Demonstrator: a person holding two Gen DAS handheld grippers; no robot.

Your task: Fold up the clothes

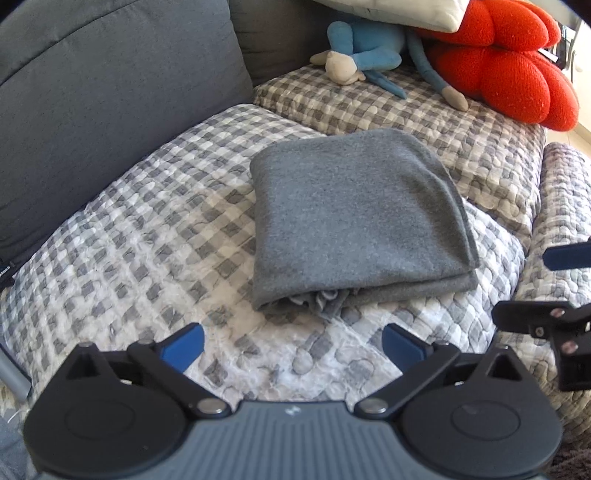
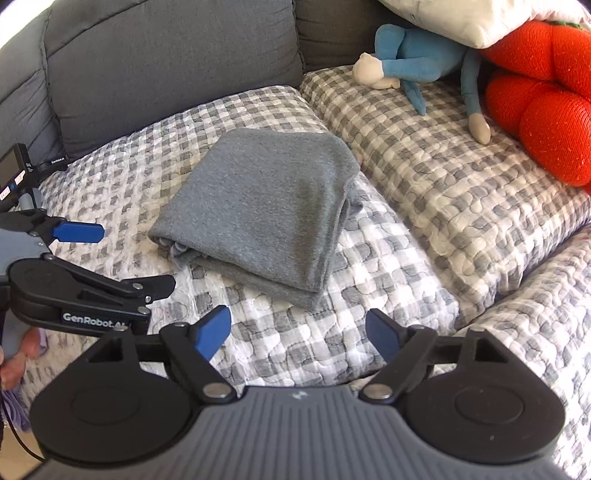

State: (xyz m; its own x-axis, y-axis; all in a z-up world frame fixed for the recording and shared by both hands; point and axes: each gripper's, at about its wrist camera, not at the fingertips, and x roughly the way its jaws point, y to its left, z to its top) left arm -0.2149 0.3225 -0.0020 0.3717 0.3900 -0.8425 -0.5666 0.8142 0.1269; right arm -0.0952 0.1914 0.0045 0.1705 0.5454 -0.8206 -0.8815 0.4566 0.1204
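Resting as a folded stack, the grey fleece-like knit garment (image 1: 354, 218) lies on the grey-and-white checked quilted sofa cover (image 1: 122, 243), with both grippers hovering just short of it, spread and empty.

It looks soft, limp and light, likely to sag and slide open if lifted by one layer; the safest hold seems to be a pinch through all layers at the near corners, where the stacked edges show. The left gripper (image 1: 291, 341) and the right gripper (image 2: 299, 332) each stand with jaws apart, holding nothing. No container is in view; behind sit a blue plush toy (image 1: 369, 48), an orange knitted cushion (image 1: 509, 62) and a white pillow (image 2: 461, 18).
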